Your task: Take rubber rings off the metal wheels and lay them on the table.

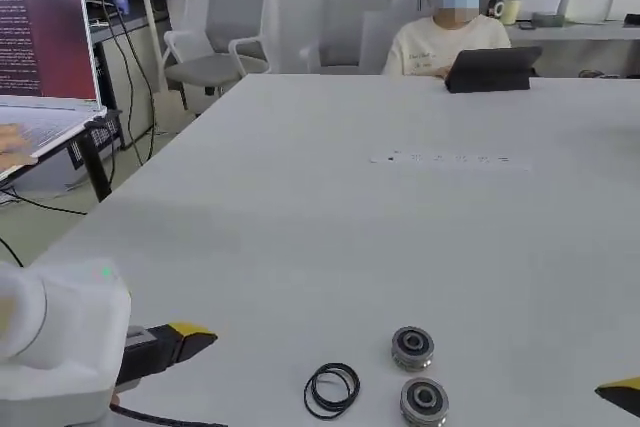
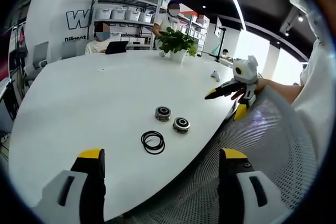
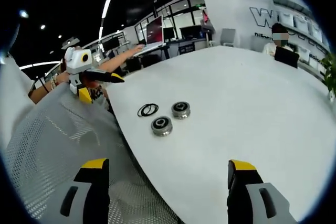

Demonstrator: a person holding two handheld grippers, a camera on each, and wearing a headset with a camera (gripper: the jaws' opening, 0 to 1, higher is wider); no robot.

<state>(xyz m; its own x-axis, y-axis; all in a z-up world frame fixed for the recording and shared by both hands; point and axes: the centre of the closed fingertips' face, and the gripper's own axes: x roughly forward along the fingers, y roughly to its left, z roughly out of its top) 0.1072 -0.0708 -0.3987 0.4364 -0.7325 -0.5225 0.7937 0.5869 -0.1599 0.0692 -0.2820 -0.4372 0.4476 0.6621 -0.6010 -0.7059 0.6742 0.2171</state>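
White desk (image 1: 400, 207). Two wheels (image 1: 412, 346) by near edge, close together, not touching. Rubber rings (image 1: 331, 389) lie flat just beside them, toward near-left corner — black loops overlapping. Left gripper (image 2: 161, 155) at near edge, jaws spread wide, empty. Right gripper (image 3: 168, 164) likewise released — grasping nothing.

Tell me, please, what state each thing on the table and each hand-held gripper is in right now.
Rubber rings: off the wheels, lying flat on the table, overlapping.
Farther metal wheel: lying flat, ungripped.
Nearer metal wheel: lying flat, ungripped.
Left hand-held gripper: open, empty.
Right hand-held gripper: open, empty.
Laptop: open, screen lit.
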